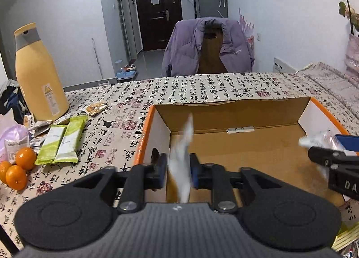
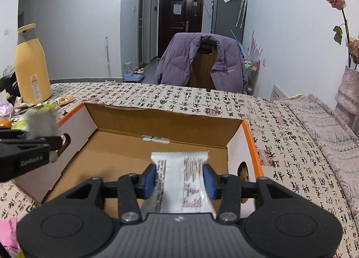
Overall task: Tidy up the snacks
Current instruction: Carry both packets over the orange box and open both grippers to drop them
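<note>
An open cardboard box (image 1: 237,112) with an orange rim sits on the table; it also shows in the right wrist view (image 2: 157,116). My left gripper (image 1: 178,172) is shut on a white snack packet (image 1: 181,163), held edge-on over the box's left side. My right gripper (image 2: 179,178) is shut on a white snack packet (image 2: 181,181) with red print, held flat over the box's right side. The right gripper also shows at the right edge of the left wrist view (image 1: 332,159). The left gripper shows at the left of the right wrist view (image 2: 33,143).
Two green snack packets (image 1: 61,141), a small orange packet (image 1: 95,108), several oranges (image 1: 20,166), crumpled wrappers and a tall yellow flask (image 1: 38,78) lie left of the box. A chair with a purple jacket (image 1: 208,49) stands beyond the table's far edge.
</note>
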`<act>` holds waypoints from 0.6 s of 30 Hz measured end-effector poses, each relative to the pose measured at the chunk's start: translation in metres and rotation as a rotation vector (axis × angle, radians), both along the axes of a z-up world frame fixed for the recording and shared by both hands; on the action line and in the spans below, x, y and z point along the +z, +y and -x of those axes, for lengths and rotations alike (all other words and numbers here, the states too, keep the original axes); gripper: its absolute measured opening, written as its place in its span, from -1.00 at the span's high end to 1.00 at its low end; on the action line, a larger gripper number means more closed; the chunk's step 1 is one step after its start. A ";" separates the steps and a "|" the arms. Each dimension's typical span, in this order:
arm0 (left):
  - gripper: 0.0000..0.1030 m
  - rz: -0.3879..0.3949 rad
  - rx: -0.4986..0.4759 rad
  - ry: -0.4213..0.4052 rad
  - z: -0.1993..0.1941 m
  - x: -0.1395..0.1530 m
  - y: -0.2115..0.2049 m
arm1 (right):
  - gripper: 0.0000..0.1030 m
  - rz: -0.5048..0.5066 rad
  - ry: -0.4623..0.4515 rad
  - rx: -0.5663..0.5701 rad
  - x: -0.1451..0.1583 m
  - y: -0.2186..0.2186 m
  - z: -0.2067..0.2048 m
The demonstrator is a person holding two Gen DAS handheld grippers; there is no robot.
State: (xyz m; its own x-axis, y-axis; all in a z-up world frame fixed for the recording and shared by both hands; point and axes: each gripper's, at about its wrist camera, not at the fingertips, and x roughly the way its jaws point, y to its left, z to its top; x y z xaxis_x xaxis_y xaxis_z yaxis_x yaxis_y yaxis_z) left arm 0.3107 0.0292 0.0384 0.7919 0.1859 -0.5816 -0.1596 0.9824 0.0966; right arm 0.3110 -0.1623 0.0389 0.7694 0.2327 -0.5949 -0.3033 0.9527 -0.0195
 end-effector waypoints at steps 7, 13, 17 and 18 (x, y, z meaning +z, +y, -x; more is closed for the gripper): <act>-1.00 0.021 0.015 -0.095 0.016 0.006 0.007 | -0.98 0.004 -0.043 -0.002 0.005 -0.008 0.013; -1.00 0.030 0.008 -0.109 0.027 0.011 0.007 | -1.00 -0.005 -0.086 0.000 0.014 -0.013 0.029; -1.00 0.042 0.013 -0.138 0.045 0.020 0.008 | -1.00 -0.019 -0.118 0.008 0.020 -0.019 0.047; -1.00 0.046 0.011 -0.149 0.050 0.022 0.008 | -1.00 -0.020 -0.128 0.010 0.021 -0.020 0.052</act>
